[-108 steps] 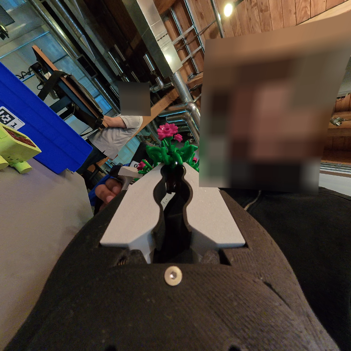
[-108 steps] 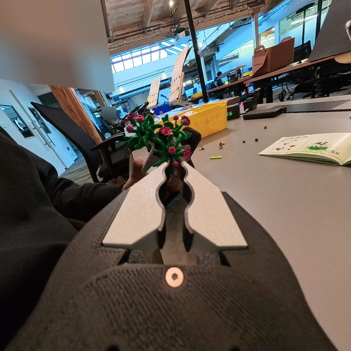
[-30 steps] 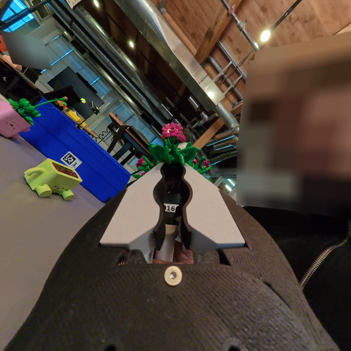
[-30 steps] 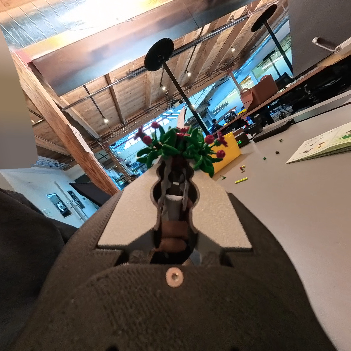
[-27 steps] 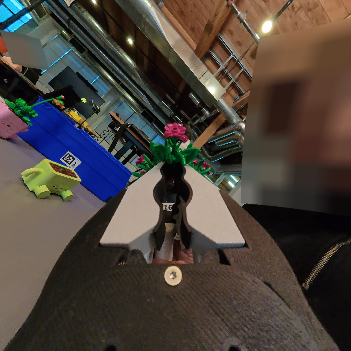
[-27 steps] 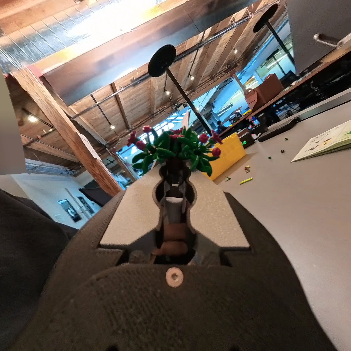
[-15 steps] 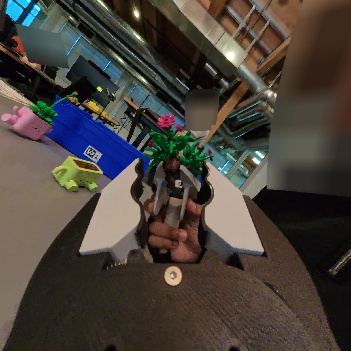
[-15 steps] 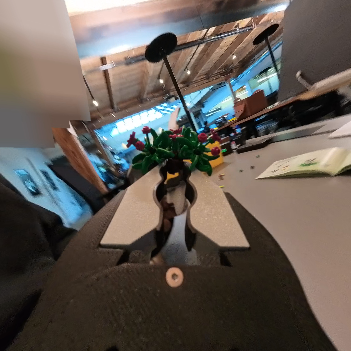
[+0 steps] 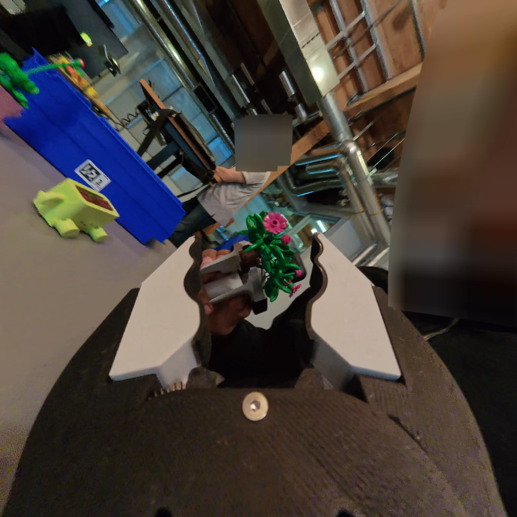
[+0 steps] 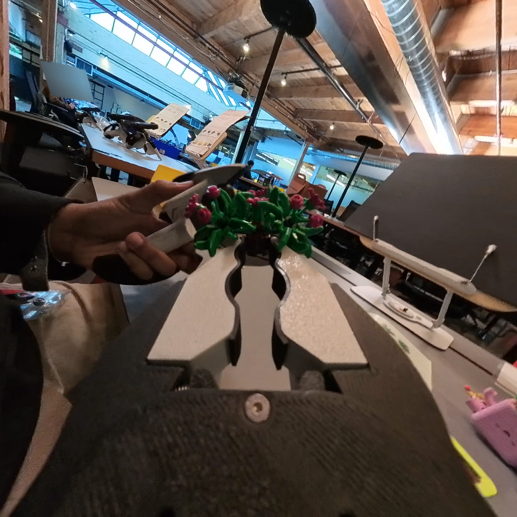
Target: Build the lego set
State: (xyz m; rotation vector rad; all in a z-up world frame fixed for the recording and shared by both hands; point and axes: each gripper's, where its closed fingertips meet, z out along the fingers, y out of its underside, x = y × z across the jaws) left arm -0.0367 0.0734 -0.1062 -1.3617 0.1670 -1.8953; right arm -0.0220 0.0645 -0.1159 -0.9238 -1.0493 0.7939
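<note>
The lego plant (image 10: 251, 215), green leaves with magenta flowers on a brown stem, is clamped at its base in my right gripper (image 10: 258, 247), which is shut on it above the table edge. My left gripper (image 9: 256, 240) is open wide and empty. In the left wrist view the plant (image 9: 272, 260) lies on its side beyond the jaws, held by the right gripper (image 9: 249, 260). In the right wrist view the left gripper's fingers (image 10: 212, 174) sit just left of the leaves, apart from them, in a person's hand (image 10: 112, 223).
A lime-green lego pot (image 9: 75, 207) stands on the grey table before a blue bin (image 9: 92, 156). A pink lego pot (image 10: 498, 430), a lime strip (image 10: 475, 472), a booklet (image 10: 402, 344) and a white stand (image 10: 414, 279) are to the right. Left and right tips are no more than a few centimetres apart. The lime-green lego pot (image 9: 75, 207) is about 15 centimeters from my left fingertips.
My left gripper has opened, let go of the plant and drawn back from it. My right gripper has kept its hold and swung the plant round, towards the right of the table.
</note>
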